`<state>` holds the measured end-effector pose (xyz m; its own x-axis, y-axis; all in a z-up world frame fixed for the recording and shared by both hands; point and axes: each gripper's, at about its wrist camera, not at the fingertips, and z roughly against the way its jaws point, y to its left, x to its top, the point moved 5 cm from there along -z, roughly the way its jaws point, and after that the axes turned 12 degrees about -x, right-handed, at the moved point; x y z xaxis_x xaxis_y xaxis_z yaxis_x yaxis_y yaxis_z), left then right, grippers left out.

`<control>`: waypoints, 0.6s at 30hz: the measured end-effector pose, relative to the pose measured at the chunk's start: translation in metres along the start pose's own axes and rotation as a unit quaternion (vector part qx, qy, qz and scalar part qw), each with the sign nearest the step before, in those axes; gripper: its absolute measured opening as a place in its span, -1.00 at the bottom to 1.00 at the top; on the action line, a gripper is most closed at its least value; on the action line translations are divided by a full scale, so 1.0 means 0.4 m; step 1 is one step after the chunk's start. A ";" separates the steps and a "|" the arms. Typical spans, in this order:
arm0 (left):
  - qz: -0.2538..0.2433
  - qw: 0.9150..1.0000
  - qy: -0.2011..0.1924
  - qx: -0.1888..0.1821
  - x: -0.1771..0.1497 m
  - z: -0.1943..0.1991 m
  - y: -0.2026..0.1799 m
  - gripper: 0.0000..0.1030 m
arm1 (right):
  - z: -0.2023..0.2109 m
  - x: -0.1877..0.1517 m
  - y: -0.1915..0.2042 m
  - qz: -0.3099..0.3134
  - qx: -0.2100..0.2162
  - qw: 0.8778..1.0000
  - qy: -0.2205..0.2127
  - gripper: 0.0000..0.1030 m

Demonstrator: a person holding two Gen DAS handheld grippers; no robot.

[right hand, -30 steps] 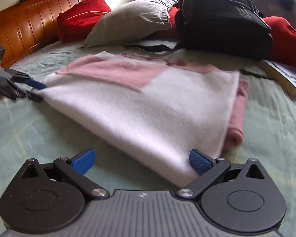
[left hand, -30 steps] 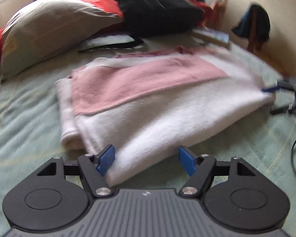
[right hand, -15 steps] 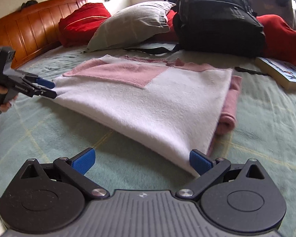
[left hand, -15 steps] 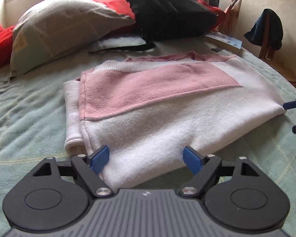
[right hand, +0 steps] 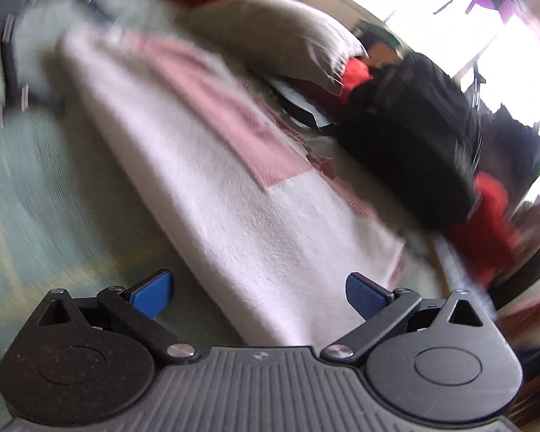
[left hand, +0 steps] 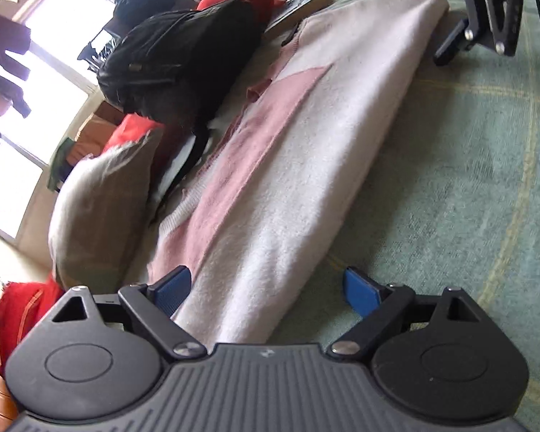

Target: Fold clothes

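Both grippers sit rolled sideways, low over the pale green checked bedspread. The left gripper has just been opening; its blue-padded jaws stand wide and released, straddling the near edge of the folded white-and-pink fleece sweater, pads not pressing it. The right gripper is likewise spread and released, the sweater's corner between its jaws. The left view alone shows the right gripper at one o'clock beside the sweater's far end; the blurred right view shows a black backpack at two o'clock.

Right wrist view blurred; backpack smeared; perhaps book behind.
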<state>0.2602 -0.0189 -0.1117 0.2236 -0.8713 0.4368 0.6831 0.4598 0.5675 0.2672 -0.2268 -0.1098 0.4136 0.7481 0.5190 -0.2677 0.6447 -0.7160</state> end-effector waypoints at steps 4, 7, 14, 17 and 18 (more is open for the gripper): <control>-0.050 0.998 0.017 0.034 0.024 -0.030 -0.003 0.84 | -0.010 0.023 0.026 0.055 -0.027 0.998 -0.015 1.00; -0.069 0.997 0.015 0.037 0.063 -0.054 -0.014 0.83 | -0.023 0.058 0.036 0.062 -0.026 0.997 -0.029 1.00; -0.098 0.995 -0.010 0.034 0.127 -0.088 -0.039 0.84 | -0.045 0.141 0.088 0.066 -0.007 0.996 -0.067 1.00; -0.117 0.992 -0.006 0.047 0.112 -0.086 -0.032 0.88 | -0.054 0.134 0.081 0.076 -0.014 0.994 -0.071 1.00; -0.124 0.991 0.002 0.054 0.099 -0.085 -0.025 0.88 | -0.057 0.126 0.071 0.077 -0.019 0.995 -0.067 1.00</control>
<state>0.2860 -0.0640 -0.1239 0.0619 -0.9604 0.2715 0.6384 0.2472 0.7289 0.3004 -0.1745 -0.1148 0.2505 0.8530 0.4579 -0.2848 0.5169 -0.8073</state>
